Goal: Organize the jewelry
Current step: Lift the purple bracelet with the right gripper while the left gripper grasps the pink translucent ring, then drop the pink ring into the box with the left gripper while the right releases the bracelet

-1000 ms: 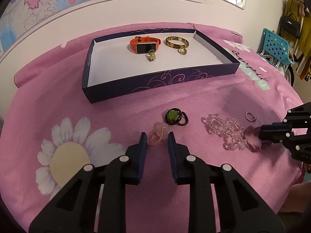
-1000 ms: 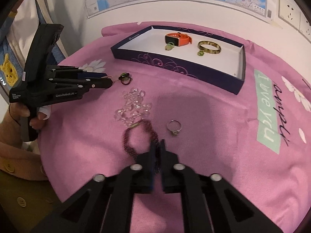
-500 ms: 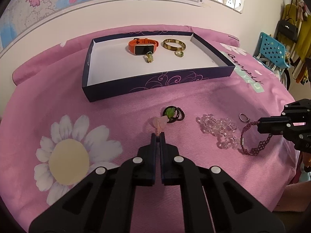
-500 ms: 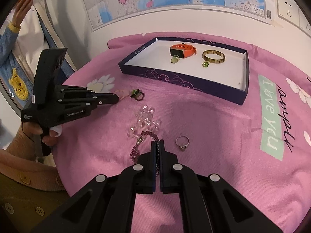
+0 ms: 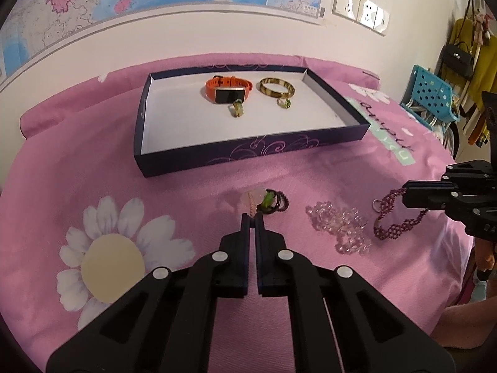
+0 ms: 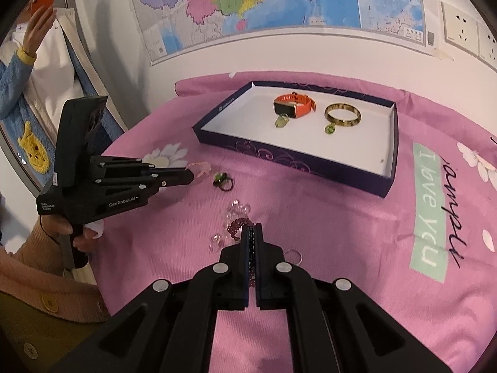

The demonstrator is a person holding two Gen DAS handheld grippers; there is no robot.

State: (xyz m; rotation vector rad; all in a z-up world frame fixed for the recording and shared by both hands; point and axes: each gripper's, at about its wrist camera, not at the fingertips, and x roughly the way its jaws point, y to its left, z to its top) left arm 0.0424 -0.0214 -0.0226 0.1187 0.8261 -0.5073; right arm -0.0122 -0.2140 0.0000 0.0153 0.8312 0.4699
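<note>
Your left tool (image 5: 252, 219) is clenched on the pink ring (image 5: 255, 199), holding it just above the pink cloth (image 5: 192, 205) (its pale stone sticks out past the tips). Right beside it lies the green ring (image 5: 273, 202) with its dark band, resting on the cloth. Behind these sits the box (image 5: 248, 152), open, with the orange watch (image 5: 228, 89) and the gold bangle (image 5: 277, 87) side by side on its white floor, a small green charm in front of each. Further right, the clear beads (image 5: 340, 228) lie in a loose heap on the cloth, near the silver ring (image 5: 376, 205). At the far right your right tool (image 6: 252, 228) is clenched on the purple bracelet (image 5: 394, 217), which hangs from its tips in a loop, lifted off the cloth just beside the clear beads.
</note>
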